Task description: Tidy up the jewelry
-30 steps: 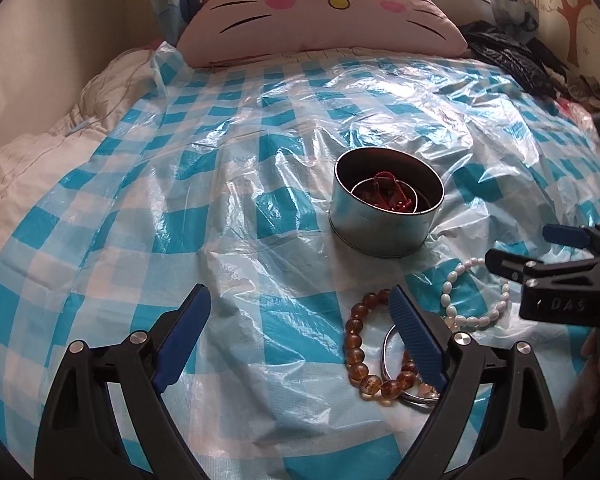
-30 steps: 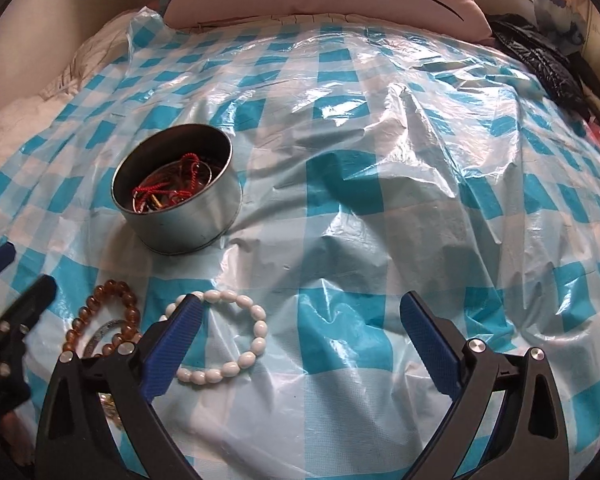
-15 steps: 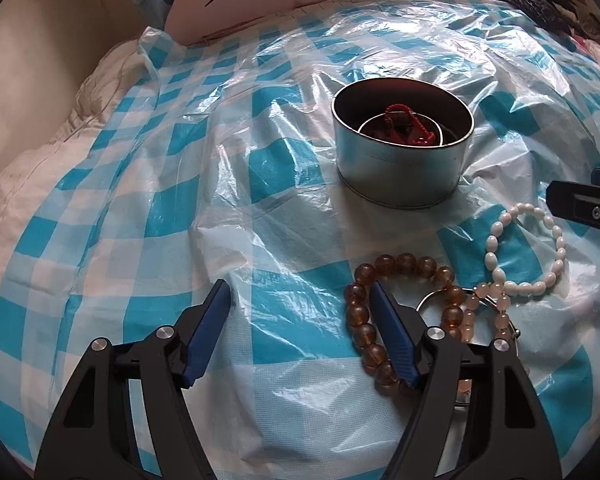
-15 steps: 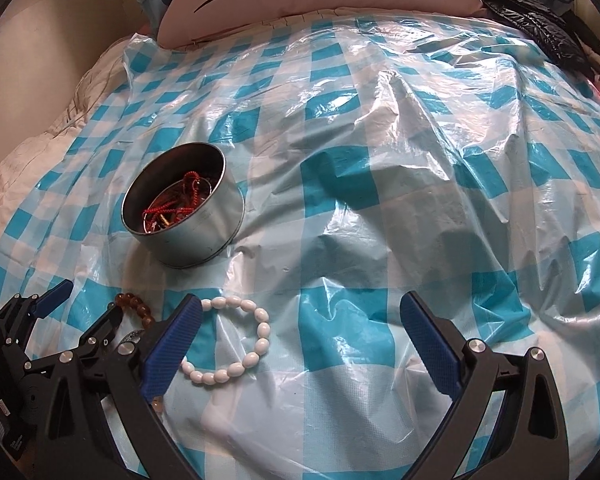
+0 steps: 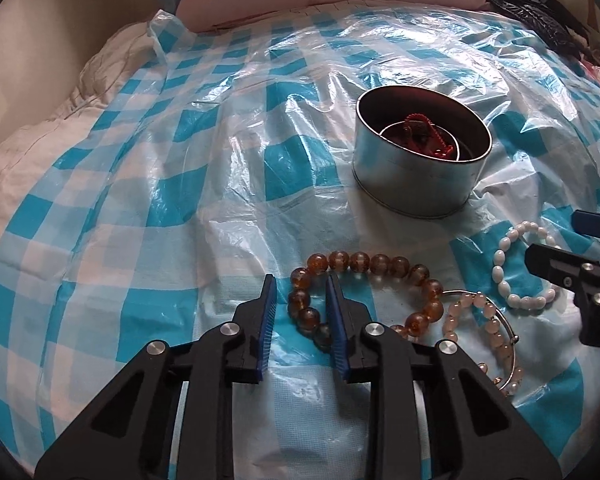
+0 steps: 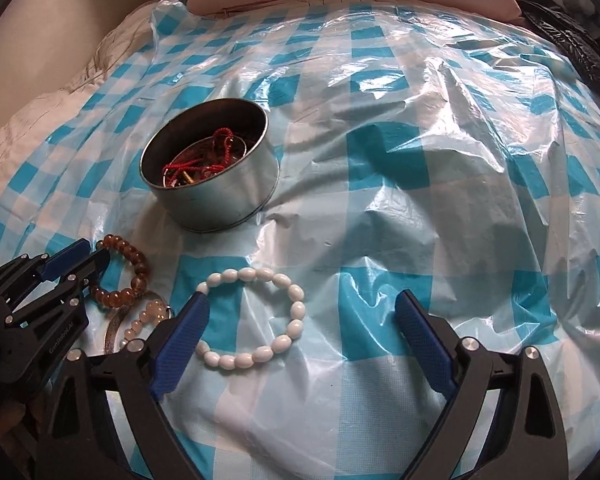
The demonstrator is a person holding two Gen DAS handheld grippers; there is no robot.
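Left wrist: amber bracelet [image 5: 364,292] btwn closing left gripper [image 5: 301,290] jaws

Soft daylight from top right, glare on my plastic sheet [image 5: 260,128], fisheye-warped dark corners, focus sharp.

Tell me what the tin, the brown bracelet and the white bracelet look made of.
Tin: thin metal, dull silver sheen, rolled rim. Brown bracelet: translucent amber-coloured beads, glossy; glass, resin or stone, can't tell. White bracelet: opaque, smooth oval beads, maybe plastic or shell.
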